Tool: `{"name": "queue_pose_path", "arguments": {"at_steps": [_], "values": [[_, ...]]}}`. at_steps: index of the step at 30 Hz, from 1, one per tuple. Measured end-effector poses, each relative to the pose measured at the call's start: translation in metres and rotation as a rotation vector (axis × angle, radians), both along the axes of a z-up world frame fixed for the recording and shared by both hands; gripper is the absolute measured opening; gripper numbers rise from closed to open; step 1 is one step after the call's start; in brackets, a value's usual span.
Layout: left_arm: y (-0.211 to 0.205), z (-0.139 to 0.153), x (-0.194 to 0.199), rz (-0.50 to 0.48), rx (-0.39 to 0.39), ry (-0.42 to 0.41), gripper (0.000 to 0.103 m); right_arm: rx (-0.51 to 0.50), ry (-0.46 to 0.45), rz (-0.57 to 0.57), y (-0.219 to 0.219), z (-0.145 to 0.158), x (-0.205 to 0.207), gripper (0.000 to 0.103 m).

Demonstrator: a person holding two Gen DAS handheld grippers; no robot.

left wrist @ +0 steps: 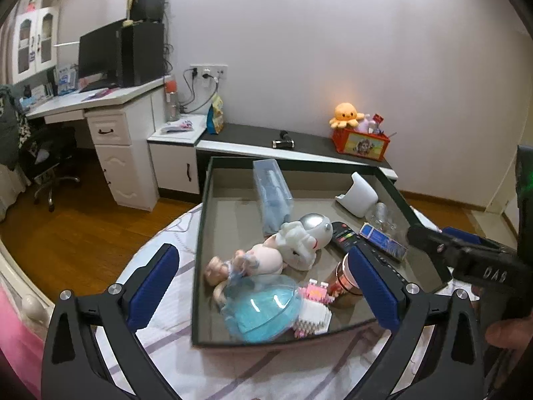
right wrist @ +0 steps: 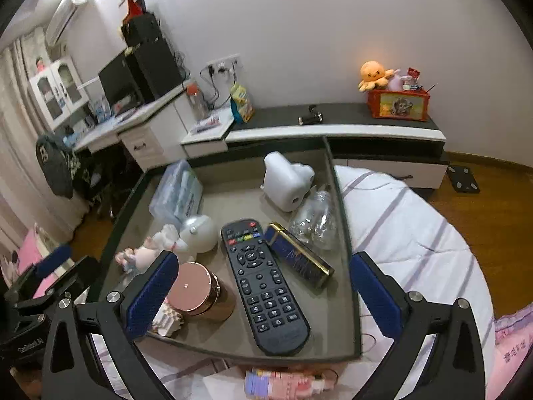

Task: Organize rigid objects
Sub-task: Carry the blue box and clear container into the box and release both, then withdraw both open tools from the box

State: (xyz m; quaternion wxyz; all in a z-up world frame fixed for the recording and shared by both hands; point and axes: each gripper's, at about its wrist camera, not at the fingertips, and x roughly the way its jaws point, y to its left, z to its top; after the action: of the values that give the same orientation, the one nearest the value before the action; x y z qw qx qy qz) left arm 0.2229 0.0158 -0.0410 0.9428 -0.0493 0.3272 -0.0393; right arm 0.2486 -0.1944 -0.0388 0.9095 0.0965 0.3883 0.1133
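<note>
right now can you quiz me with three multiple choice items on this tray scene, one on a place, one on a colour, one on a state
1. The remote lies
A. in the tray
B. on the floor
C. on the desk

2. The round jar's lid is
A. green
B. rose gold
C. black

3. The right gripper is
A. shut on the remote
B. shut on the jar
C. open, holding nothing

Answers:
1 A, the remote rests flat on the tray's grey floor between the jar and the blue and gold box.
2 B, its top shines pinkish copper.
3 C, both blue pads stand wide apart, with nothing pressed between them.
</note>
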Motion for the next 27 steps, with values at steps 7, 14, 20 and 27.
{"name": "queue_pose_path", "arguments": {"at_steps": [7,14,20,27], "values": [[0.013,0.010,-0.040,0.018,-0.018,-0.022,0.103,0.021,-0.054,-0.013,-0.009,0.023,-0.035,0.103],[0.010,0.011,-0.078,0.014,-0.012,-0.020,0.103,0.010,-0.089,-0.022,-0.016,0.031,-0.084,0.103],[0.006,0.004,-0.100,0.015,-0.014,0.006,0.103,0.016,-0.077,-0.037,-0.028,0.022,-0.123,0.103],[0.000,-0.005,-0.131,0.017,-0.006,0.031,0.103,0.004,-0.042,-0.054,-0.033,0.002,-0.159,0.103]]}}
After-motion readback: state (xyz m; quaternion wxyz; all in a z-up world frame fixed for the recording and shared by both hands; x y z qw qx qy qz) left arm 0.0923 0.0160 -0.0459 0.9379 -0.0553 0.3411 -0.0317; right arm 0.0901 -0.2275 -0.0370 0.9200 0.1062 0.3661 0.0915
